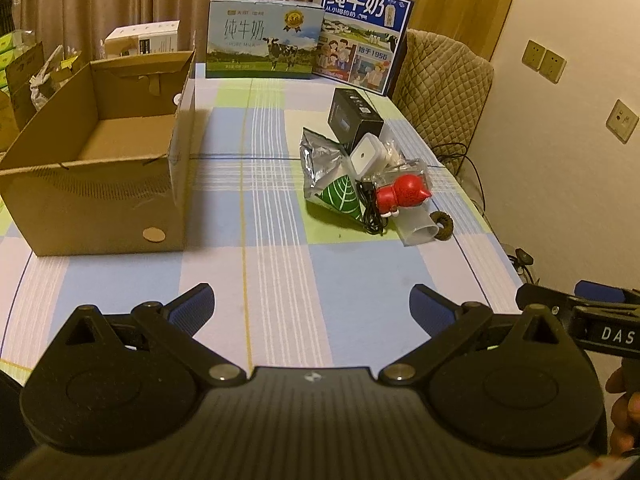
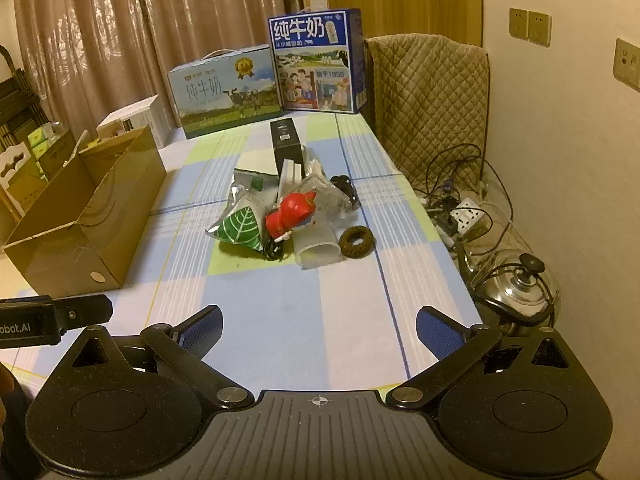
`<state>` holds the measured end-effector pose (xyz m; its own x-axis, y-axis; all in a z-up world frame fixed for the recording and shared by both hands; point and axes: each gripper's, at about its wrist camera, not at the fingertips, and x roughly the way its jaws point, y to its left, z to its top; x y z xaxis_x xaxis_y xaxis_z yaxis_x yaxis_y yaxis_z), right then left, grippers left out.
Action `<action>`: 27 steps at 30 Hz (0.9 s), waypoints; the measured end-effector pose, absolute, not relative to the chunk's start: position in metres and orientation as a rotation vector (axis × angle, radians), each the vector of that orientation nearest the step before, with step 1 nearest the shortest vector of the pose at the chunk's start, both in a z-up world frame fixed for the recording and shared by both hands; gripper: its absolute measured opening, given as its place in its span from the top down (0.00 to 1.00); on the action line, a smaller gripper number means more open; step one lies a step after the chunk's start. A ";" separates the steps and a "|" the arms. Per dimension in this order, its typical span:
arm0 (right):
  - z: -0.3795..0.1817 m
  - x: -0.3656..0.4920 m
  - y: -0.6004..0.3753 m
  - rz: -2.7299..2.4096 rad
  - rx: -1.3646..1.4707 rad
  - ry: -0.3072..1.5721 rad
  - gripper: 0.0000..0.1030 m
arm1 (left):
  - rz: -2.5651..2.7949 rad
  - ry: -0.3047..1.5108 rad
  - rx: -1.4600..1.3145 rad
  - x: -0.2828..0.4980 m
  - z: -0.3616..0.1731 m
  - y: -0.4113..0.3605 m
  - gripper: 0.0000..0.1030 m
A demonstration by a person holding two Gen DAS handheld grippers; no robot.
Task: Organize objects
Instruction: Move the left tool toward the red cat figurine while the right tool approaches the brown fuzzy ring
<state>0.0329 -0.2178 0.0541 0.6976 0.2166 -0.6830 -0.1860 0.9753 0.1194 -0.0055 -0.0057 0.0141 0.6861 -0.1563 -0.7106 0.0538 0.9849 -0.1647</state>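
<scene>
A pile of small objects lies mid-table: a red toy figure (image 1: 402, 196) (image 2: 290, 214), a green leaf-print packet (image 1: 344, 196) (image 2: 240, 228), a silver foil bag (image 1: 320, 160), a black box (image 1: 354, 116) (image 2: 286, 142), a white adapter (image 1: 366, 156), a translucent cup (image 2: 316, 250) and a brown ring (image 1: 442, 224) (image 2: 356, 242). An open cardboard box (image 1: 100, 168) (image 2: 88, 216) stands on the left, nothing visible inside. My left gripper (image 1: 312, 308) hovers open over the near table edge. My right gripper (image 2: 320, 332) is open too, beside it, holding nothing.
Two milk cartons (image 1: 264, 38) (image 2: 318, 62) stand at the table's far end. A quilted chair (image 2: 428, 96) sits at the far right. On the floor to the right lie cables, a power strip (image 2: 466, 216) and a steel pot (image 2: 516, 292). Boxes are stacked at the left.
</scene>
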 end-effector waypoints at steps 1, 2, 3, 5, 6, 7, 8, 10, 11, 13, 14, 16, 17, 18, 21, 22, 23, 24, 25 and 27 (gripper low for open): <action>0.055 0.032 -0.218 0.223 0.040 0.765 0.02 | -0.119 0.803 -0.135 -0.005 0.015 -0.006 0.01; 0.056 0.032 -0.218 0.222 0.038 0.763 0.02 | -0.119 0.800 -0.136 -0.005 0.016 -0.006 0.01; 0.057 0.032 -0.219 0.222 0.038 0.761 0.02 | -0.120 0.797 -0.136 -0.005 0.017 -0.006 0.01; 0.059 0.031 -0.219 0.219 0.037 0.754 0.02 | -0.122 0.792 -0.134 -0.005 0.019 -0.007 0.01; 0.060 0.030 -0.219 0.220 0.037 0.752 0.02 | -0.124 0.790 -0.134 -0.006 0.020 -0.006 0.01; 0.062 0.029 -0.220 0.219 0.038 0.749 0.02 | -0.125 0.788 -0.132 -0.006 0.020 -0.007 0.01; 0.063 0.028 -0.220 0.219 0.040 0.745 0.02 | -0.125 0.785 -0.132 -0.007 0.021 -0.007 0.01; 0.066 0.026 -0.220 0.220 0.042 0.737 0.02 | -0.127 0.779 -0.135 -0.008 0.024 -0.006 0.01; 0.068 0.025 -0.220 0.221 0.043 0.731 0.02 | -0.128 0.778 -0.136 -0.008 0.025 -0.006 0.01; 0.072 0.024 -0.219 0.225 0.043 0.720 0.02 | -0.128 0.775 -0.139 -0.009 0.027 -0.004 0.01; 0.075 0.024 -0.219 0.229 0.044 0.713 0.02 | -0.129 0.774 -0.141 -0.009 0.028 -0.003 0.01; 0.080 0.025 -0.219 0.234 0.043 0.697 0.02 | -0.131 0.770 -0.145 -0.007 0.030 -0.002 0.01; 0.083 0.027 -0.220 0.236 0.042 0.688 0.02 | -0.130 0.768 -0.148 -0.007 0.030 -0.001 0.01; 0.085 0.028 -0.220 0.237 0.041 0.681 0.02 | -0.130 0.767 -0.150 -0.006 0.030 0.000 0.01; 0.089 0.037 -0.225 0.234 0.032 0.666 0.02 | -0.133 0.768 -0.149 -0.001 0.029 0.002 0.01; 0.090 0.042 -0.226 0.232 0.028 0.664 0.02 | -0.130 0.769 -0.146 0.001 0.028 0.002 0.01; 0.090 0.047 -0.228 0.231 0.021 0.662 0.02 | -0.128 0.769 -0.143 0.004 0.028 0.003 0.01; 0.090 0.051 -0.230 0.231 0.016 0.660 0.03 | -0.126 0.770 -0.142 0.007 0.027 0.003 0.01; 0.090 0.056 -0.231 0.231 0.012 0.656 0.03 | -0.127 0.771 -0.142 0.011 0.027 0.004 0.01; 0.090 0.065 -0.233 0.233 0.007 0.654 0.03 | -0.128 0.771 -0.139 0.019 0.025 0.004 0.01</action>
